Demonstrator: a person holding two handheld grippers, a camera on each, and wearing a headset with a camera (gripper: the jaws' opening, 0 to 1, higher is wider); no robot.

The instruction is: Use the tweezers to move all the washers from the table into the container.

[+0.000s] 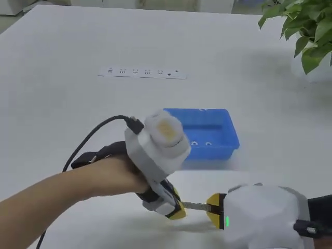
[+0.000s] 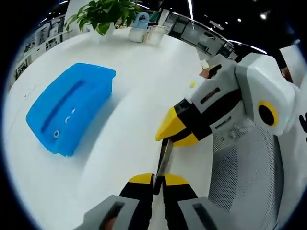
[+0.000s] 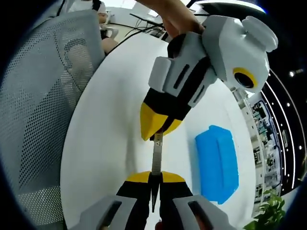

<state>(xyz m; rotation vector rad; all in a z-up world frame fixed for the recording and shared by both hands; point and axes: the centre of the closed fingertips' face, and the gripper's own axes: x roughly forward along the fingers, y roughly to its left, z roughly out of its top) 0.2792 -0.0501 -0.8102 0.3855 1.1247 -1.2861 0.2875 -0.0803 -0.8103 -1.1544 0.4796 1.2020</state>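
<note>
At lower centre, one end of the tweezers (image 1: 197, 206) is clamped in the closed left tongs (image 1: 174, 208). Just above, two washers (image 1: 194, 143) are already lying in the blue container (image 1: 231, 136). The other end is clamped in the closed right tongs (image 1: 215, 211). Whether any washers are left on the counter (image 1: 62, 104) cannot be told.

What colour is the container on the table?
The container is bright blue; it shows best in the left gripper view.
</note>
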